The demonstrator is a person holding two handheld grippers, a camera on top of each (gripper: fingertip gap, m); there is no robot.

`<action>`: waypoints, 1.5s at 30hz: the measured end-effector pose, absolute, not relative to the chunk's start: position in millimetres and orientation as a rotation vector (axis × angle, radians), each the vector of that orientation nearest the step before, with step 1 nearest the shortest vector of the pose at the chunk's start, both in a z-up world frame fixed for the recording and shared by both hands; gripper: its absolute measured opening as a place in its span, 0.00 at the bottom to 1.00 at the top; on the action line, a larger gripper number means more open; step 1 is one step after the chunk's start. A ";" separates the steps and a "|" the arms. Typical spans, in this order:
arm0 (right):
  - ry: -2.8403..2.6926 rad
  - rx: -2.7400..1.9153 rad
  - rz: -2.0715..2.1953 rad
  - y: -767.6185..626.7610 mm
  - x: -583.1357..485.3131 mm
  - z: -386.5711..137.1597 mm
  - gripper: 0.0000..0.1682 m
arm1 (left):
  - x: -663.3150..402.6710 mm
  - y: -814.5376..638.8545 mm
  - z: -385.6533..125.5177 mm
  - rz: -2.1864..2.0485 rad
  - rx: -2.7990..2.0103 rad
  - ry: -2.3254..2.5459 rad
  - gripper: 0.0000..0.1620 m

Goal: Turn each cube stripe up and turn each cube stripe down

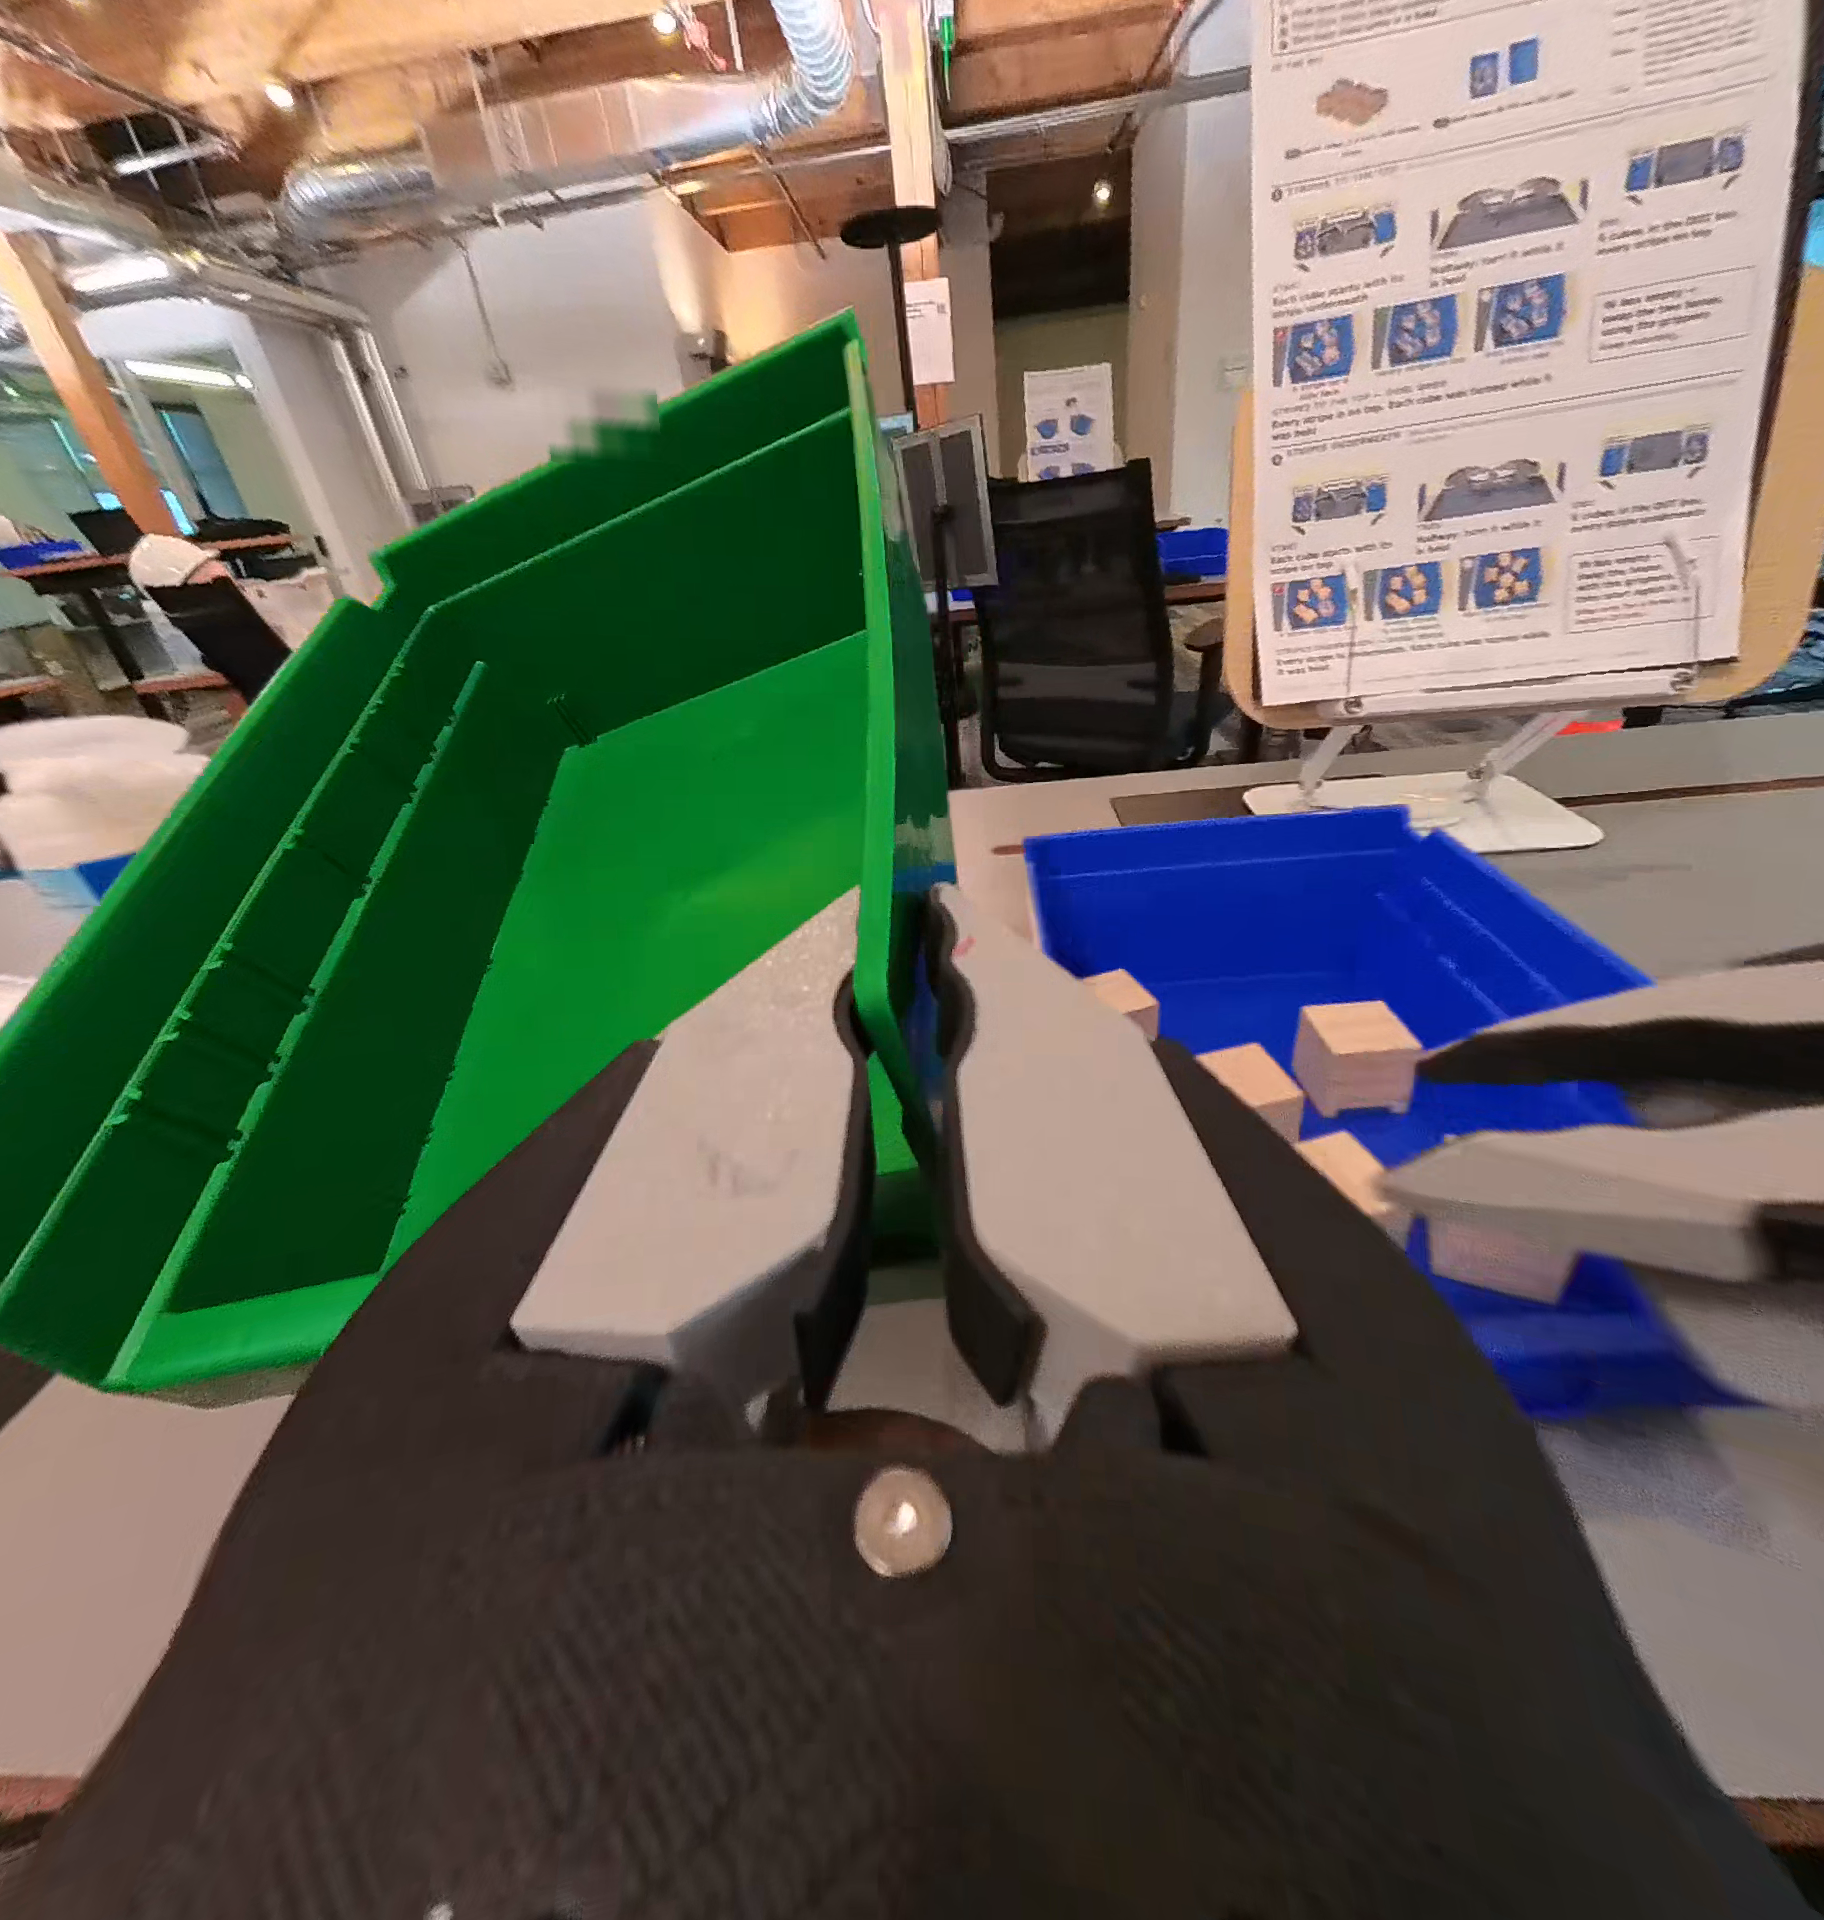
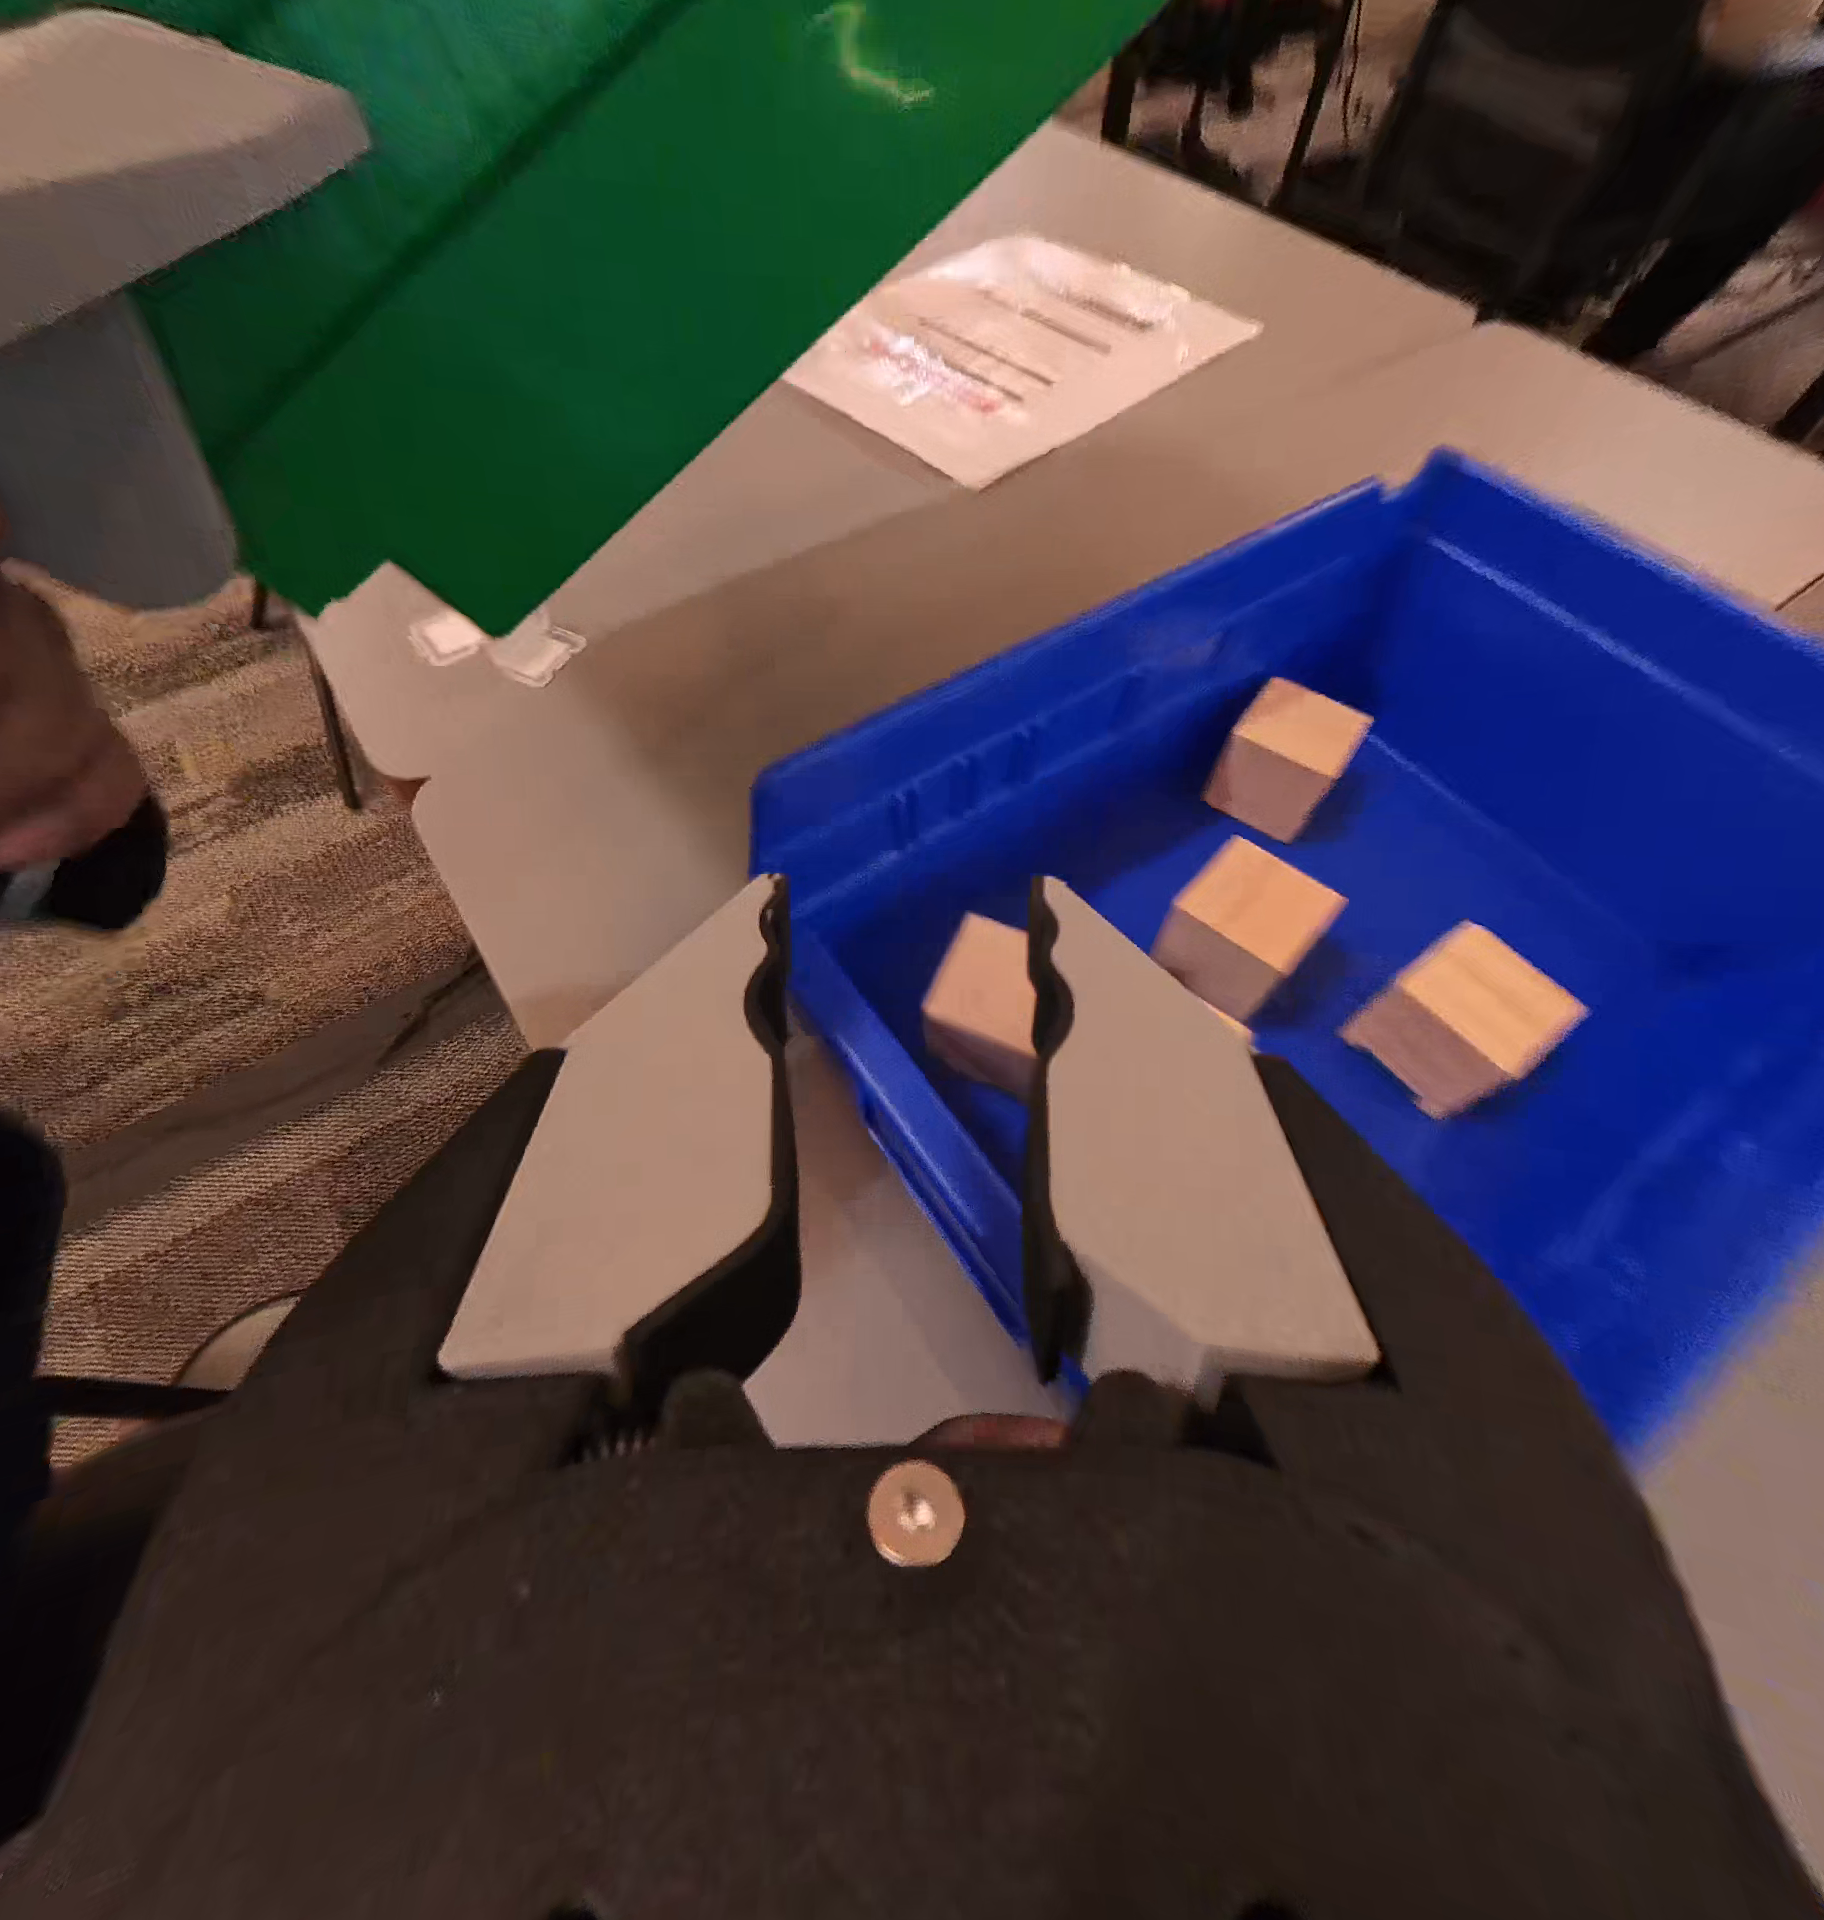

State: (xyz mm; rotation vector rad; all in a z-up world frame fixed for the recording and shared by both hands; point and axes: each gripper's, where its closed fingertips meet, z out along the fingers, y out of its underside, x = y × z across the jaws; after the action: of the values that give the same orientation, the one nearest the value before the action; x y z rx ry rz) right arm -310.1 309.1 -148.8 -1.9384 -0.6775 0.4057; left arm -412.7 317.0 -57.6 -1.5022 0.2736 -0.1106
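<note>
My left gripper [image 1: 900, 914] is shut on the right side wall of an empty green bin [image 1: 627, 831] and holds it tilted up off the grey table. A blue bin [image 1: 1251, 894] beside it holds several plain wooden cubes [image 1: 1349, 1055]; no stripe shows on them. In the right wrist view my right gripper [image 2: 903, 894] is open, with the blue bin's [image 2: 1614, 1195] near-left wall passing between its fingers. Cubes [image 2: 1251, 925] lie loose on the bin floor, one [image 2: 986, 997] just behind the right finger. The green bin [image 2: 534, 312] hangs above at upper left.
An instruction sheet on a stand [image 1: 1510, 343] is behind the blue bin. A laminated paper [image 2: 1022, 353] lies on the table beyond it. A person's hand [image 2: 14, 727] shows at the left, past the table's edge. An office chair [image 1: 1074, 613] stands behind the table.
</note>
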 end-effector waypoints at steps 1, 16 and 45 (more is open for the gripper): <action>-0.687 -1.916 0.401 300.1 -297.3 -144.8 0.26 | -411.6 313.8 -55.0 -0.106 -1.495 0.287 0.01; -0.333 -1.907 0.316 207.9 30.0 -116.7 0.30 | -121.3 185.9 -46.4 -0.427 -1.210 0.916 0.02; -0.612 -2.276 0.388 198.1 -43.0 -222.6 0.19 | -115.4 232.1 -198.4 -0.306 -1.640 1.045 0.54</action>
State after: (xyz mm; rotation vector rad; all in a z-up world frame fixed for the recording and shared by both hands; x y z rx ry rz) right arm -43.0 198.1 -222.6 -2.2757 -0.6117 0.3883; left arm -115.4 232.1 -198.4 -1.6403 1.0447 -0.3062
